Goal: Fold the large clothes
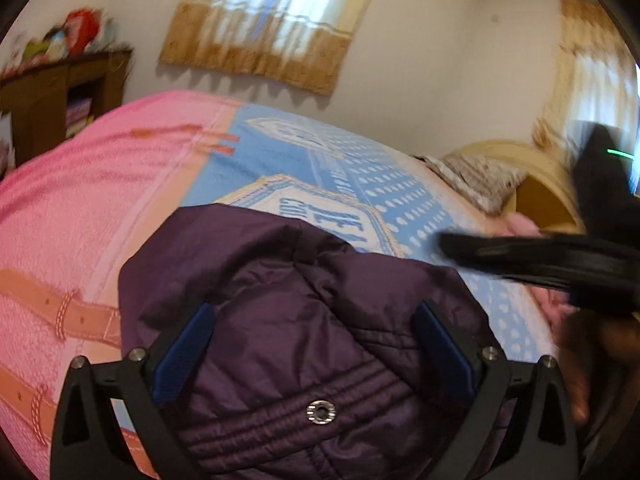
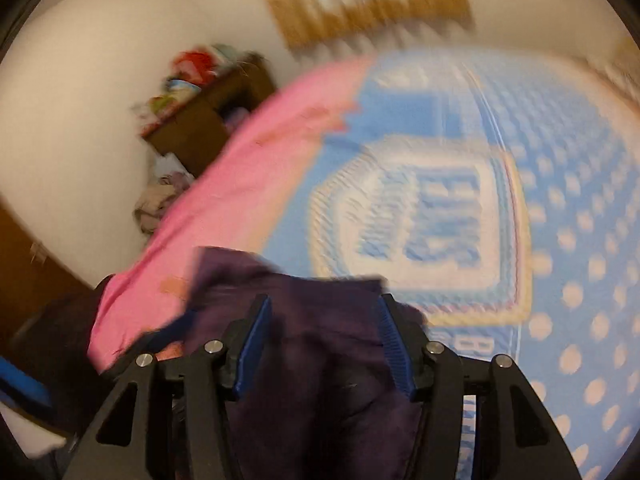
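Observation:
A dark purple quilted jacket (image 1: pixel 288 312) with a metal snap lies bunched on the bed's pink and blue cover (image 1: pixel 120 200). My left gripper (image 1: pixel 316 320) is open, its blue-padded fingers (image 1: pixel 188 344) spread wide just over the jacket. My right gripper (image 2: pixel 324 316) is open too, with jacket fabric (image 2: pixel 320 360) lying between and under its fingers; this view is motion-blurred. The right gripper also shows as a blurred black shape in the left wrist view (image 1: pixel 540 256), to the right of the jacket.
The bed cover (image 2: pixel 440 208) has a blue printed half and a pink half. A brown shelf (image 1: pixel 52 92) with clutter stands at the far left wall. A pillow (image 1: pixel 476 176) and wooden headboard (image 1: pixel 532 184) lie at the right. Curtained windows (image 1: pixel 272 24) are behind.

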The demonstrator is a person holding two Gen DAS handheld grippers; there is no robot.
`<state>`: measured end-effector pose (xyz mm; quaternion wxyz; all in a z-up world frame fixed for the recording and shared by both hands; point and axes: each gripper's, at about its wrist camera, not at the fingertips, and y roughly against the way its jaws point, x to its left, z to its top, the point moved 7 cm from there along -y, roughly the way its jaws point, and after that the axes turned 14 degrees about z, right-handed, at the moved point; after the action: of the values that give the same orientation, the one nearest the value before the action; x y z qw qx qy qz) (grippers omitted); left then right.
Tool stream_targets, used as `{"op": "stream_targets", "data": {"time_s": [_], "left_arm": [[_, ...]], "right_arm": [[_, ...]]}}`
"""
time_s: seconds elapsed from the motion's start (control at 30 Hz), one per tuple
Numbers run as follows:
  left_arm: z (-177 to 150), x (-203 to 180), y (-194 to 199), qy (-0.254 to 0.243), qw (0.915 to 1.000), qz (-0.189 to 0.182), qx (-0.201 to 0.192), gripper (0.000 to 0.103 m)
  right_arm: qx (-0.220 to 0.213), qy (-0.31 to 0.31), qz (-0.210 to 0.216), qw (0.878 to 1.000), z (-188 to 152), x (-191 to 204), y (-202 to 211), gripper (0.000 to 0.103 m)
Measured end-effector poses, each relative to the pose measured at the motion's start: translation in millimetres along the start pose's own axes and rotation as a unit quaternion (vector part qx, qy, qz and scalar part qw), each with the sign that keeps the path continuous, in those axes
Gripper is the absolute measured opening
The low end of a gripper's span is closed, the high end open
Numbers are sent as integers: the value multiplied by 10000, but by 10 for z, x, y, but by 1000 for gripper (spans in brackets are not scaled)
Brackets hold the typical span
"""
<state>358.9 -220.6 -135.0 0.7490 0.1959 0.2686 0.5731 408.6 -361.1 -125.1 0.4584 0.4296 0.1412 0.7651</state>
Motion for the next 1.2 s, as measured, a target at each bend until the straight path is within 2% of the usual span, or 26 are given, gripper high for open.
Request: {"op": "stream_targets", "data": {"time_s": [0.1, 0.2, 0.27, 0.37, 0.47, 0.6, 0.67, 0.7, 0.73, 0.77, 0.83, 0.87, 0.9, 0.97, 1.0, 1.03, 1.07, 1.1, 1.13, 1.17, 1.2], "left_arm": [[-77, -90, -55, -288, 9996, -34, 41, 103], [-111, -184, -131, -489, 9984, -208, 196, 103], [-157, -276, -148, -705, 9965, -349, 268, 103], [-241, -484, -120, -1316, 9895, -527, 285, 103], [-351, -666, -12, -1916, 9764, -963, 252, 103], [-543, -833, 257, -2742, 9447, -1788, 195, 103], [-641, -875, 407, -3112, 9282, -2035, 135, 103], [-689, -898, 463, -3302, 9217, -2036, 38, 103], [-702, -918, 477, -3343, 9206, -2016, -26, 103], [-698, -949, 475, -3368, 9215, -1932, -87, 103], [-671, -1026, 394, -3371, 9296, -1483, -156, 103], [-635, -1039, 363, -3267, 9355, -1325, -212, 103], [-580, -1041, 341, -3096, 9437, -1132, -273, 103], [-488, -945, 376, -2824, 9543, -846, -487, 103], [-384, -826, 425, -2526, 9640, -410, -720, 103], [-314, -697, 465, -2260, 9700, -60, -898, 103], [-268, -602, 510, -2038, 9736, 113, -1020, 103], [-200, -433, 544, -1626, 9790, 465, -1140, 103], [-181, -310, 519, -1370, 9814, 791, -1090, 103], [-175, -142, 417, -983, 9853, 1093, -867, 103], [-176, -46, 360, -750, 9883, 1129, -706, 103]], "right_arm": [[475, -622, 452, 9959, -209, -446, -331, 57], [501, -1052, 1084, 9873, -461, -653, -437, 57], [392, -1199, 1221, 9845, -609, -692, -363, 55], [245, -1440, 1412, 9791, -842, -744, -230, 50], [-116, -1711, 1503, 9736, -1161, -719, -11, 49], [-579, -1975, 1387, 9687, -1555, -566, 329, 49], [-827, -1909, 1076, 9722, -1756, -436, 523, 50], [-840, -1745, 848, 9774, -1797, -392, 605, 50], [-920, -1652, 626, 9800, -1769, -415, 723, 50], [-1044, -1701, 483, 9787, -1714, -478, 810, 50], [-1555, -1728, -158, 9725, -1517, -611, 1140, 50], [-1841, -1575, -191, 9700, -1372, -548, 1304, 50], [-1931, -1454, -85, 9703, -1271, -466, 1363, 50], [-1968, -1076, 277, 9741, -1015, -151, 1423, 51], [-1965, -867, 407, 9758, -908, 14, 1422, 52], [-1939, -642, 400, 9781, -809, 183, 1399, 57], [-1911, -482, 354, 9797, -733, 332, 1363, 60], [-1876, -412, 375, 9807, -701, 423, 1330, 61], [-1811, -316, 480, 9818, -649, 583, 1273, 62], [-1770, -279, 586, 9821, -610, 731, 1218, 62], [-1763, -287, 649, 9818, -574, 798, 1167, 62]]}}
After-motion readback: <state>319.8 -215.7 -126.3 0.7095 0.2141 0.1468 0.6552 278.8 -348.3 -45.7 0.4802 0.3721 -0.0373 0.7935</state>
